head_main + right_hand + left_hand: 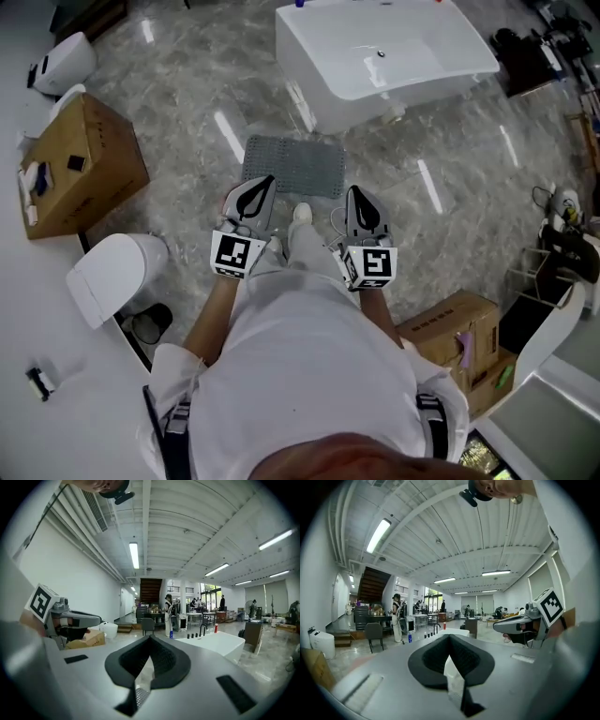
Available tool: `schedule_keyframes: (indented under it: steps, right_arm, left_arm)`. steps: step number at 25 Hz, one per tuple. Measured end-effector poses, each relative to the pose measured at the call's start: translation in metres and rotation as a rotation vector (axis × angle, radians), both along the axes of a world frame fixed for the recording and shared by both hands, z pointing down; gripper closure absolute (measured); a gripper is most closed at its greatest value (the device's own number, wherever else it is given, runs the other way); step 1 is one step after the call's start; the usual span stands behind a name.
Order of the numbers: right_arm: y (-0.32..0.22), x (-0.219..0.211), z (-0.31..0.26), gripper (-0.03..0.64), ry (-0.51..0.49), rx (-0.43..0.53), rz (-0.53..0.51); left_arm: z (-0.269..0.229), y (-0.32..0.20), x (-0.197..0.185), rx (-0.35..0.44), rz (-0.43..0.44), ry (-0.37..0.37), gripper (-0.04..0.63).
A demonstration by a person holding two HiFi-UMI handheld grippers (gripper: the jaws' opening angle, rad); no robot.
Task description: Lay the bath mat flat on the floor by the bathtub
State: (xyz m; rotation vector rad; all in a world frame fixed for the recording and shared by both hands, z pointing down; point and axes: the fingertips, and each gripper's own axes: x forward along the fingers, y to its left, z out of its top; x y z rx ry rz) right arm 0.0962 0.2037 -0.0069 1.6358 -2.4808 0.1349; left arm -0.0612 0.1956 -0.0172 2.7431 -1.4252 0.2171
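**Desk:** Where is the bath mat (295,167) in this one?

**Field:** On the grey marble floor (187,122), spread as a neat rectangle just on the near side of the white bathtub (328,103). Its far right corner lies close to the tub's base. Whether it touches, the frame does not settle. The near edge is partly hidden behind the tools.

**Desk:** And the tools?

**Field:** Both are held at the waist of the person (309,375), near the body and apart from the mat. The left tool (265,183) has its jaws pressed together with nothing between them. The right tool (356,195) is the same, jaws together and empty. Their own cameras look out level across the hall, not down at the floor.

**Desk:** So which step is this?

**Field:** By the look of it, the laying is done. No fold or curled corner shows from above, and nothing grips the mat. I read it as the closing check, standing over the work.

**Desk:** Anything left to do?

**Field:** Little, in my judgement. If a wrinkle hides behind the tools, the next move calls for crouching, opening one tool, pinching the near edge and drawing it flat. Otherwise it only takes stepping back without the shoe (302,214) catching that edge. The cardboard box (84,164) at the left stands well apart and plays no part.
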Motion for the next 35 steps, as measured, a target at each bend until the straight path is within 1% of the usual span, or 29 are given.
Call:
schedule_keyframes:
  steps: [3,7,10,12,14,18,21,26,28,31,35]
  right_arm:
    - [-0.001,0.013,-0.014,0.615,-0.025,0.033,-0.015]
    - [-0.021,0.027,-0.032,0.616,-0.017,0.095,-0.059]
    - [-0.038,0.041,-0.046,0.617,-0.007,0.127,-0.091]
    - [-0.051,0.052,-0.052,0.617,-0.004,0.136,-0.106]
    - [-0.061,0.059,-0.055,0.617,-0.024,0.142,-0.124]
    - [-0.073,0.066,-0.056,0.617,-0.04,0.146,-0.151]
    - [-0.074,0.062,-0.056,0.617,-0.035,0.144,-0.151]
    - [-0.076,0.046,-0.059,0.617,-0.032,0.144,-0.145]
    - [-0.076,0.037,-0.063,0.617,-0.027,0.139,-0.145]
    - [-0.075,0.023,-0.076,0.617,-0.003,0.157,-0.156]
    - [-0.067,0.005,-0.079,0.617,0.019,0.163,-0.157]
  left_arm:
    - [-0.015,0.001,0.007,0.027,-0.031,0.012,0.599]
    - [-0.03,-0.011,0.022,0.05,-0.085,0.014,0.598]
    - [-0.036,-0.023,0.041,0.051,-0.095,0.021,0.599]
    - [-0.037,-0.033,0.054,0.052,-0.103,0.008,0.6]
    - [-0.036,-0.043,0.062,0.051,-0.116,0.002,0.6]
    - [-0.038,-0.06,0.064,0.055,-0.128,-0.005,0.599]
    - [-0.043,-0.065,0.057,0.059,-0.127,-0.008,0.6]
    - [-0.047,-0.07,0.052,0.07,-0.103,0.028,0.6]
    - [-0.048,-0.072,0.049,0.06,-0.086,0.041,0.6]
    - [-0.05,-0.072,0.043,0.05,-0.059,0.069,0.6]
    - [-0.043,-0.064,0.029,0.016,-0.058,0.09,0.6]
